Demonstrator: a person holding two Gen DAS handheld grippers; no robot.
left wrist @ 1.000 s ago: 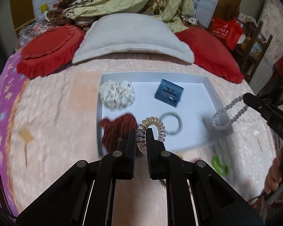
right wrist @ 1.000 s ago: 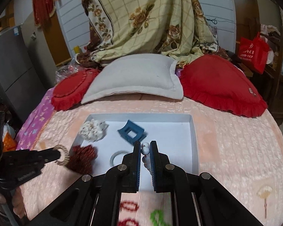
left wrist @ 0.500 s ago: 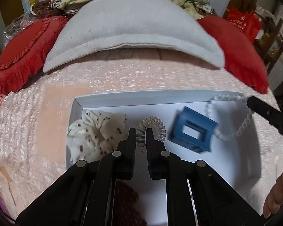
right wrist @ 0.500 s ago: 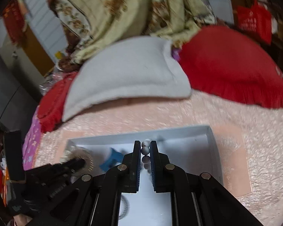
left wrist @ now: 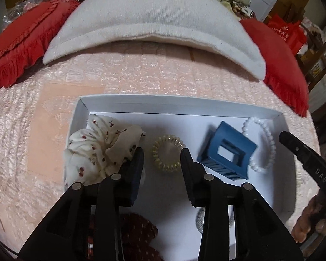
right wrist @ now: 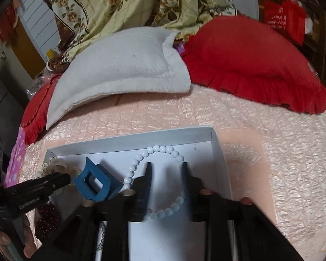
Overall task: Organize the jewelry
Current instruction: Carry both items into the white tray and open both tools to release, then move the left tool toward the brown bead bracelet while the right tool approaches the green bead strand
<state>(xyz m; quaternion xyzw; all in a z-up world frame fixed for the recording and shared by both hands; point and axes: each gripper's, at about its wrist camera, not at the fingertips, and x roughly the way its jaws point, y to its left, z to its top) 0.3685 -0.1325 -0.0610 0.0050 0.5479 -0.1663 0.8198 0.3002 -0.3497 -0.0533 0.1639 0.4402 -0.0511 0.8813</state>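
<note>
1. While my left tongs (left wrist: 162, 155) spread apart, the spiral hair tie (left wrist: 167, 154) lies loose between them in the white tray (left wrist: 184, 103), just left of the blue claw clip (left wrist: 227, 152).
2. My right tongs (right wrist: 166, 173) are spreading too; the white bead bracelet (right wrist: 154, 149) lies released, right of that clip.

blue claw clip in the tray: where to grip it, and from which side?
Take the blue claw clip from above, pads across its two flat outer faces beside the square window. It lies tilted, toothed edge down on the white tray. Probably easiest from the coil hair tie side, since the white bead bracelet crowds the other side.
</note>
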